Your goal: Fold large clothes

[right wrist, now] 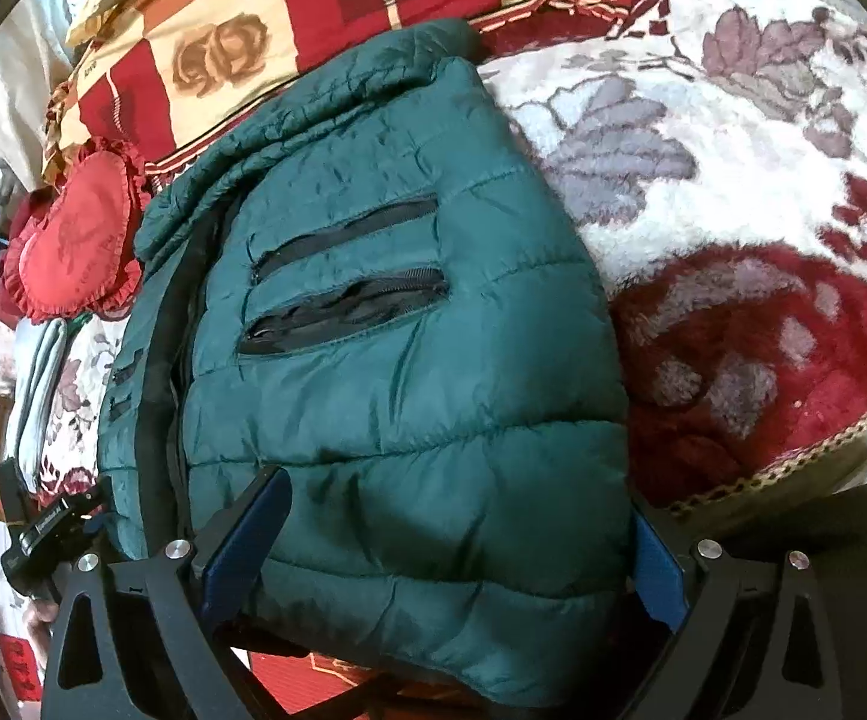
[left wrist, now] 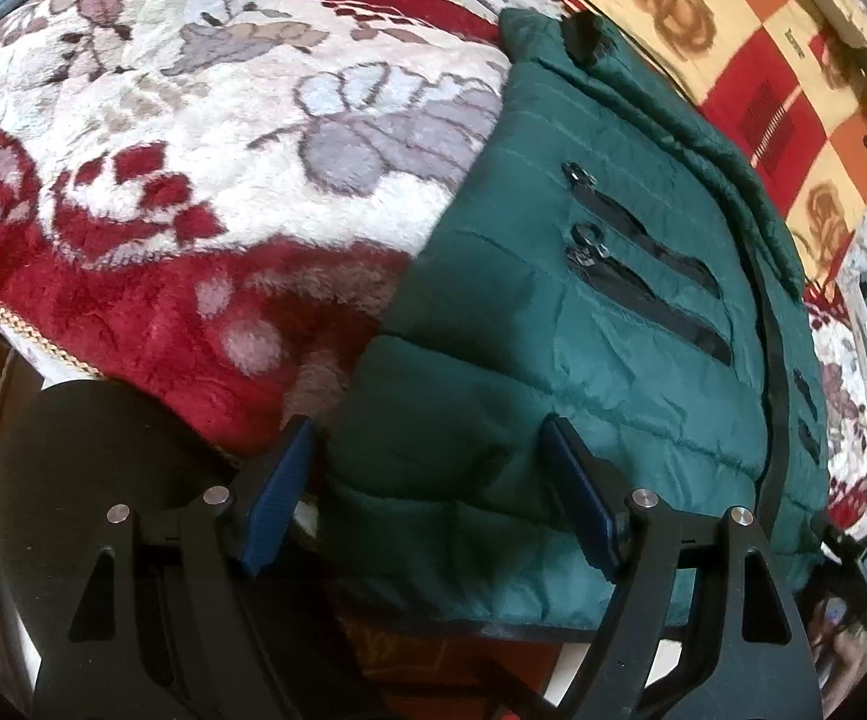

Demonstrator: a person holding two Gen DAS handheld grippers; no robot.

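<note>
From the left wrist view, a green quilted jacket (left wrist: 583, 312) lay on a plush blanket (left wrist: 181, 138) patterned in cream, grey and dark red flowers, which covered a bed. Two black zippered pockets (left wrist: 643, 264) crossed the jacket's panel. Beyond it lay a checked quilt (left wrist: 751, 60) in red, orange and cream. The left gripper (left wrist: 427, 492) stood with its jaws wide apart over the jacket's near hem; the right-hand blue pad rested on the fabric, the other sat at the jacket's edge, and neither was squeezing it.

From the right wrist view, the same jacket (right wrist: 385, 360) filled the middle, the blanket (right wrist: 733, 180) to its right and the checked quilt (right wrist: 253, 30) behind. A red frilled heart-shaped cushion (right wrist: 73, 234) lay at the left. The right gripper (right wrist: 451, 546) straddled the padded hem with its jaws spread wide, a blue pad at each side of the bulge; whether they pressed on it I could not tell.
</note>
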